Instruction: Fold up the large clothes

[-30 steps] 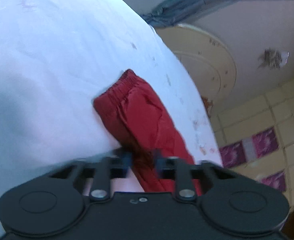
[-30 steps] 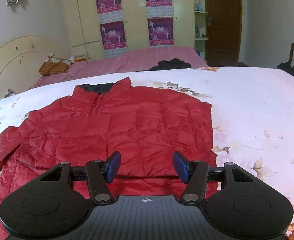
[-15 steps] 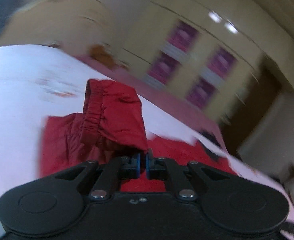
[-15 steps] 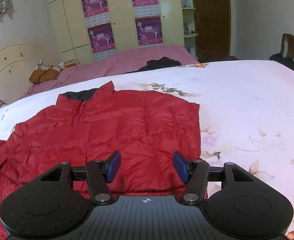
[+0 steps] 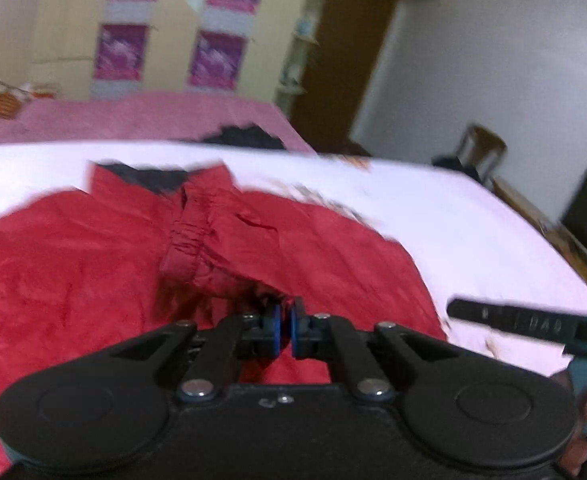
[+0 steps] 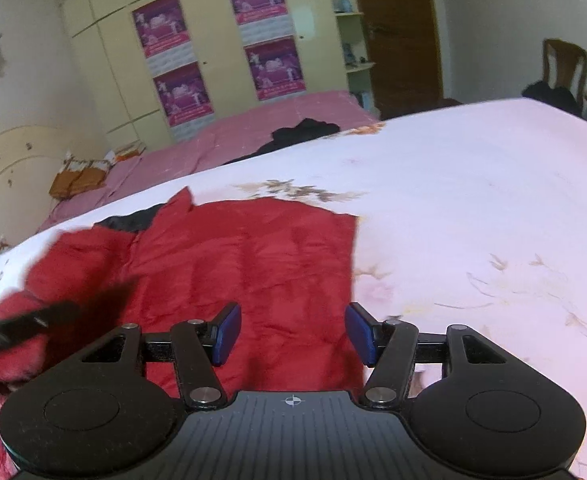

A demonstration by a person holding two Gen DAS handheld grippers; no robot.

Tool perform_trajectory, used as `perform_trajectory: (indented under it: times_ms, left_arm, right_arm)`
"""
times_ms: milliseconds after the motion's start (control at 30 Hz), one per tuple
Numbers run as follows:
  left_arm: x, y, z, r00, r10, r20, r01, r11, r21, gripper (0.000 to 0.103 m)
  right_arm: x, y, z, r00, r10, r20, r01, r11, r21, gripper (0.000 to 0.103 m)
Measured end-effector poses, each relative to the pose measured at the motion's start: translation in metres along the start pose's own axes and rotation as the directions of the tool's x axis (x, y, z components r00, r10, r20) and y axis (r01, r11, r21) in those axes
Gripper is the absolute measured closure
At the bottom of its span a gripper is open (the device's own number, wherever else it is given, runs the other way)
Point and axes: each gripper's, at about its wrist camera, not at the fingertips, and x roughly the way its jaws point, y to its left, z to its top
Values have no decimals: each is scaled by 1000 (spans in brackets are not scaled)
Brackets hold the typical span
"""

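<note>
Red quilted puffer jacket [image 6: 233, 264] lies across the white floral bedsheet [image 6: 473, 208], mid-frame. Left gripper [image 5: 284, 322] clamps its elastic-cuffed sleeve [image 5: 213, 248] above the jacket's body, likely to fold it inward; right gripper [image 6: 292, 334] hovers agape, empty.

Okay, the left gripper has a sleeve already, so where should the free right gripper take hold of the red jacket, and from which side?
Probably the jacket's straight right edge, approached from the bare sheet beside it. That edge lies flat and exposed, so one finger could slide underneath. The right gripper is open above the hem; the left gripper is shut on the sleeve.
</note>
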Motion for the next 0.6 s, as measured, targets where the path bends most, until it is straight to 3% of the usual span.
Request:
perform_trajectory:
  times_ms: [67,100,167,300,367,433,467,600]
  left_arm:
    - [13,-13,-7,1000,-9,-19,9,1000,18,98]
    - [18,-13,-9,999,-14,-29,14,1000,20,92]
    - [25,-14,-12,998,-23,-52,24,1000,17,71]
    - [-5,-10,-20,999,-42,11,41,999,22,35]
    - [-22,0,-14,997,-51,57,50,999,11,37]
    - [-46,22,-16,996,-7,94,8,1000,-3,52]
    - [-58,37,-19,992,28,120,-26,999,-18,57]
    - [-86,113,-32,964,238,121,-224,967,-120,58]
  right_arm:
    - [-4,-10,2,1000,8,-2,-8,1000,17,45]
    - [-6,-14,2,1000,14,-1,-14,1000,22,45]
    - [-11,-20,5,1000,19,3,-19,999,32,44]
    - [-14,-23,6,998,62,9,-63,996,60,44]
    - [-10,-17,6,996,94,0,-94,993,67,44]
    - [-7,-8,4,992,130,-7,-129,989,70,44]
    - [-5,-3,4,989,147,-11,-146,987,68,44]
    - [13,15,4,983,173,-58,-169,983,71,44]
